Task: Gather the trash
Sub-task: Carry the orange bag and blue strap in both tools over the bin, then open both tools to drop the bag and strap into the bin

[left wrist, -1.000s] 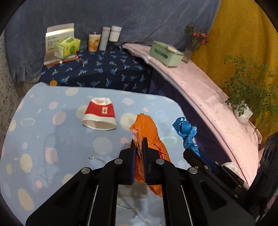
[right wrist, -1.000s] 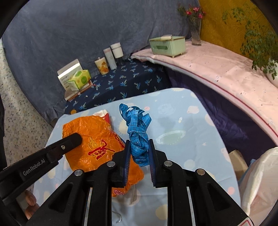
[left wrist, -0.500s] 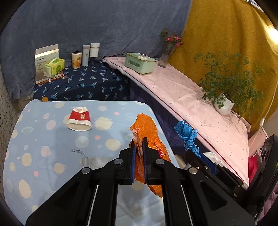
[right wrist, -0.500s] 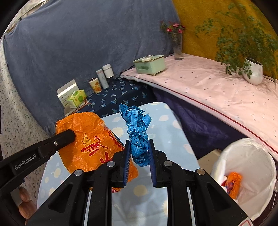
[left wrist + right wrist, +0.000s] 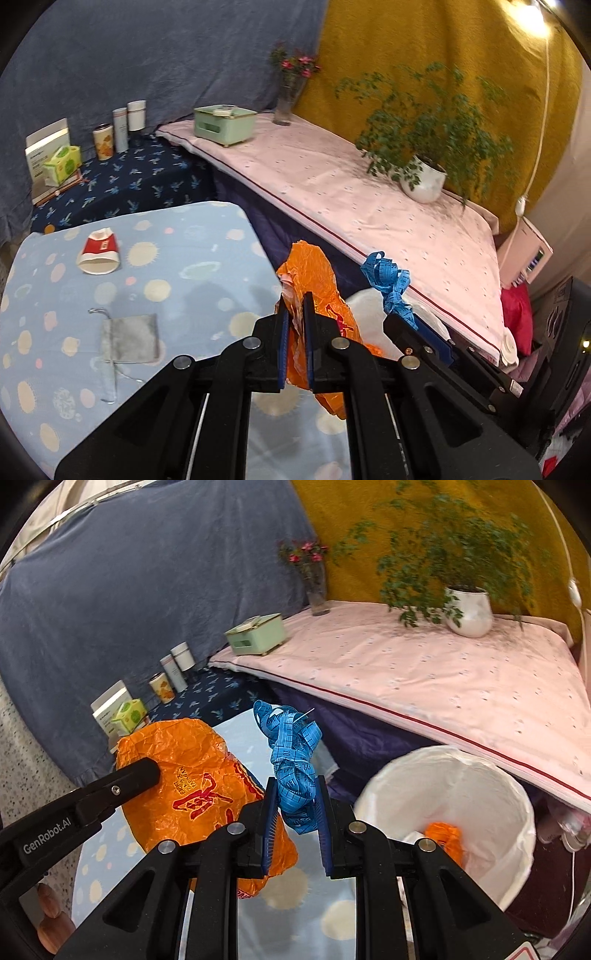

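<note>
On the bench [image 5: 207, 236] at our far left a paper cup [image 5: 99, 252] and a grey pouch [image 5: 130, 336] lie uncollected. Our left gripper [image 5: 295, 310] has its jaws clenched on the orange wrapper [image 5: 310, 269], held above the bench edge. To its right, our right gripper [image 5: 295, 805] grasps the blue tape measure [image 5: 291, 753] beside the white bin [image 5: 454, 775]. We judge this the carrying step; next both loads must hang over the bin's mouth before the jaws part.

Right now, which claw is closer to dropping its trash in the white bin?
The right claw, probably. Its blue tape measure hangs right beside the white bin, while the left claw holds its orange bag farther away.
</note>
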### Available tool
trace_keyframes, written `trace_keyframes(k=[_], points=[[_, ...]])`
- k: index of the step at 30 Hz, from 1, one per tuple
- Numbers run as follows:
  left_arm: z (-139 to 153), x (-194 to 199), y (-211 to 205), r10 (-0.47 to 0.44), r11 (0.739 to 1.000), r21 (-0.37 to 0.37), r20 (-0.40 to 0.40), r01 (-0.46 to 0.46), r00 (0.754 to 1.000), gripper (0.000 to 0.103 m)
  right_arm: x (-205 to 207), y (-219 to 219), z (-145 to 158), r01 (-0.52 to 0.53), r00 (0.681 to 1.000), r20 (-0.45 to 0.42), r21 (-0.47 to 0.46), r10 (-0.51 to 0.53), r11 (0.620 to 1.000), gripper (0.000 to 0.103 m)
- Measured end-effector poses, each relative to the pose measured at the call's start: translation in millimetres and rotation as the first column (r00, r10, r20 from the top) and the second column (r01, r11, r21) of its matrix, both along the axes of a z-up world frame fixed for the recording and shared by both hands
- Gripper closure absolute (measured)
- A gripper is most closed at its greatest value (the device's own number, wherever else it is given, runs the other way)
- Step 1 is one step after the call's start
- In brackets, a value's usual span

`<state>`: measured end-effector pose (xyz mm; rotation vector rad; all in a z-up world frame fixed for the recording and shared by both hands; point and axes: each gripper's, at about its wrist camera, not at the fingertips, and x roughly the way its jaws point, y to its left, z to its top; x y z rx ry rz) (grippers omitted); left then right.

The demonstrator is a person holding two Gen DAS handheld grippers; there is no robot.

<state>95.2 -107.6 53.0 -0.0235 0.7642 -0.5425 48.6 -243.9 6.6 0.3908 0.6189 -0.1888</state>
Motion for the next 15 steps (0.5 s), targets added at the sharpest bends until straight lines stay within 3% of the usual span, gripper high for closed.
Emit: trace_keyframes(k=[15], points=[[-22, -23, -88, -0.145, 0.988, 0.044, -0.04, 0.146, 0.989, 0.096, -54, -80, -35, 0.162, 0.986, -0.052, 0.051, -0.159, 0.985, 0.085]])
